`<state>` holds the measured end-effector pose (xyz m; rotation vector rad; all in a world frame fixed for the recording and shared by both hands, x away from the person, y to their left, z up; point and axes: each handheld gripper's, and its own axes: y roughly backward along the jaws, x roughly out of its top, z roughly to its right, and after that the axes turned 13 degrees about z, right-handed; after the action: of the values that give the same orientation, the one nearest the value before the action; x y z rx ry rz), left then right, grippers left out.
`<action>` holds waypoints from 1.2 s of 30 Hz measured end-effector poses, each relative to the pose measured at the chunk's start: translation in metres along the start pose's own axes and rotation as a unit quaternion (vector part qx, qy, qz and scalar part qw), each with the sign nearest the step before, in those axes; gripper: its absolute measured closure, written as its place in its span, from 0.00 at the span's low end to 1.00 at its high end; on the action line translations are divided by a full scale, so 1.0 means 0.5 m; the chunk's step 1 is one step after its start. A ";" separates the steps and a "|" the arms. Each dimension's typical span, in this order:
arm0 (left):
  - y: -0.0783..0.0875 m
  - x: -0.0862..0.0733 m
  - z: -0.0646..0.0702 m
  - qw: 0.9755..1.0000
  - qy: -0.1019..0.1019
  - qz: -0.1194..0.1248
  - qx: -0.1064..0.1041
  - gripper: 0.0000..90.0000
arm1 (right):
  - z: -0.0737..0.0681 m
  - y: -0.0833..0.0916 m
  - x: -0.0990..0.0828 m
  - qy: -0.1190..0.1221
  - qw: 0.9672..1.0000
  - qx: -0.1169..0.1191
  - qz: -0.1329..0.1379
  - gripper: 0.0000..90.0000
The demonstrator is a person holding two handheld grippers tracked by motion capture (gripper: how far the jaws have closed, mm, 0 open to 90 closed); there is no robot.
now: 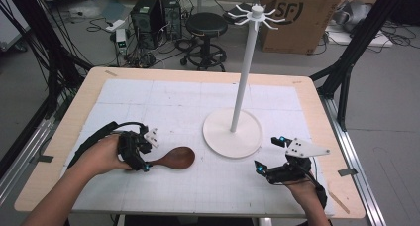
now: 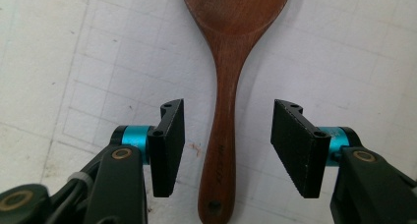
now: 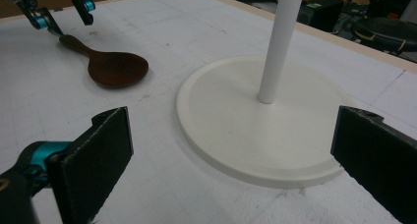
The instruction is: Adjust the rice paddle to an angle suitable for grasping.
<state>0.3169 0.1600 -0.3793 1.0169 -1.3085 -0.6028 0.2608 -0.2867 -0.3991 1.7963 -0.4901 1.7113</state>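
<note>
Your wooden spoon lies flat on the white mat, just left of the round base of the white hook stand, with its bowl toward the base and its handle toward your left hand. Nothing hangs from the hooks at the top of the pole. If the job is to hang the spoon there, then as I judge it almost all of it is left: grip, lift, carry up, and catch the small hole at the handle's end on a hook.

Your left tongs sit over the spoon's handle. The two black pads stand about half spread, one on each side of the handle, with mat showing in both gaps. They touch nothing and hold nothing. The handle runs straight up the middle between them, so a squeeze from here looks well lined up to me.

Your right tongs rest low near the front right of the mat, spread wide and empty, looking toward the stand's base and pole.
</note>
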 end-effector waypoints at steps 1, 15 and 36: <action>-0.004 0.003 0.000 1.000 -0.005 -0.005 0.001 0.54 | 0.000 0.000 0.000 0.000 1.000 0.001 0.000 0.01; -0.059 0.035 -0.006 0.997 -0.026 -0.076 -0.019 0.64 | 0.000 -0.002 -0.001 0.001 1.000 0.002 -0.002 0.01; -0.096 0.051 -0.002 0.990 -0.037 -0.130 -0.025 0.85 | 0.001 -0.002 -0.003 0.001 1.000 0.002 -0.003 0.01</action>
<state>0.3314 0.1164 -0.4081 1.1431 -1.2280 -0.8746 0.2616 -0.2866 -0.4008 1.7963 -0.4810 1.7110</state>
